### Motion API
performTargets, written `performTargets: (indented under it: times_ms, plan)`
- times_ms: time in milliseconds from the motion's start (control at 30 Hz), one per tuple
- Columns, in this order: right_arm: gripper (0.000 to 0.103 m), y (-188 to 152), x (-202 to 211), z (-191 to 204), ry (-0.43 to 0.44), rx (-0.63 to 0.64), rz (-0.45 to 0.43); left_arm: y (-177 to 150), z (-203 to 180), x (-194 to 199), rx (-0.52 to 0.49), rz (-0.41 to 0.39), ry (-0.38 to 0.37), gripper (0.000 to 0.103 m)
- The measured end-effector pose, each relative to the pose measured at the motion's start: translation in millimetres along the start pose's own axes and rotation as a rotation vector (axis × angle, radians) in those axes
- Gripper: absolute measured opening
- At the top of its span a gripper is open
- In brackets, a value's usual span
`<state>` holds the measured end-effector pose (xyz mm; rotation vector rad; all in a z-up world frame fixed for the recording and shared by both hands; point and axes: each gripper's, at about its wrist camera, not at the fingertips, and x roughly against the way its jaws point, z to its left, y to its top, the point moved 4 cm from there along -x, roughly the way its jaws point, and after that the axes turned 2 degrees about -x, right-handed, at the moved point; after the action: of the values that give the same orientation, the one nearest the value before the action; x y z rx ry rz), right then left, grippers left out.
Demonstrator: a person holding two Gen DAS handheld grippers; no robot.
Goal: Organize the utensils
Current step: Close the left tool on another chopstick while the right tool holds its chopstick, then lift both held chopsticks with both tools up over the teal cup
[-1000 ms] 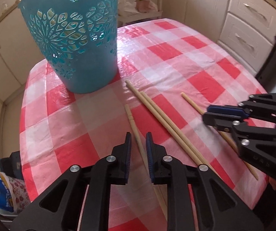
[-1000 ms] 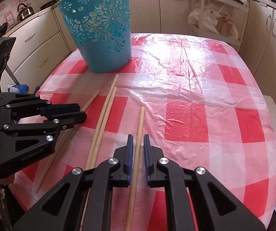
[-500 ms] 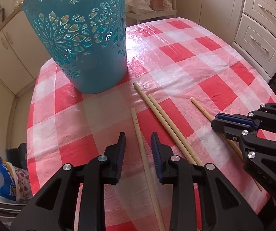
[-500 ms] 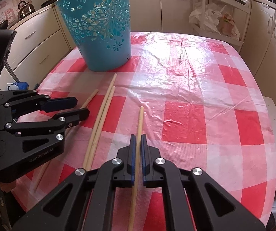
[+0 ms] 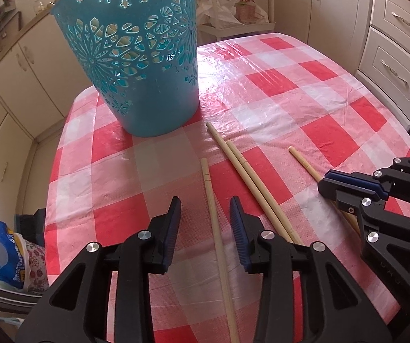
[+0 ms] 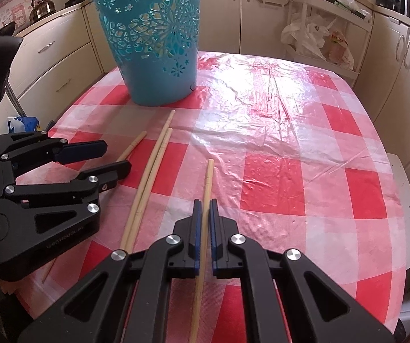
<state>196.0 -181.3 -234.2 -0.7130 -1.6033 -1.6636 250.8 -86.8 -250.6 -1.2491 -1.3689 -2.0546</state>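
Left gripper (image 5: 205, 213): jaws just widened, straddling, not pinching, a slim pale wooden chopstick (image 5: 215, 217) flat on glossy red-and-white checked plastic tablecloth (image 5: 305, 91). At twelve o'clock, tapered teal plastic basket with floral cut-outs (image 5: 145, 65). At one o'clock, paired round wooden sticks (image 5: 250, 180) touching. At three o'clock, right gripper (image 6: 205, 223) clamped tight on a fourth smooth chopstick (image 6: 207, 180), closed within the last second; probably ready for lifting toward the basket.

Teal bin (image 5: 147, 85) w/ floral cutouts; red-white check cloth (image 5: 305, 100); pale wood chopsticks (image 5: 250, 177).
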Motion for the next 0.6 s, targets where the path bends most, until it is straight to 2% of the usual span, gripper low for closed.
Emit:
performTargets:
  times_ms: [33, 100, 167, 267, 600]
  plan:
    - [0.006, 0, 0, 0, 0.002, -0.008, -0.004, -1, -2, 1, 0.004, -0.004, -0.02, 0.016]
    - [0.006, -1, 1, -5, 0.038, -0.059, 0.002, -1, -6, 2, 0.0, -0.007, -0.025, 0.005]
    - [0.006, -1, 2, -13, 0.131, -0.159, 0.022, -2, -9, 4, 0.007, -0.01, -0.047, 0.005]
    - [0.006, 0, 11, -18, 0.216, -0.246, 0.008, -4, -6, 15, 0.019, -0.036, -0.04, 0.005]
    - [0.006, 25, 56, -6, 0.33, -0.307, -0.122, 6, 14, 67, 0.06, -0.146, -0.03, 0.005]
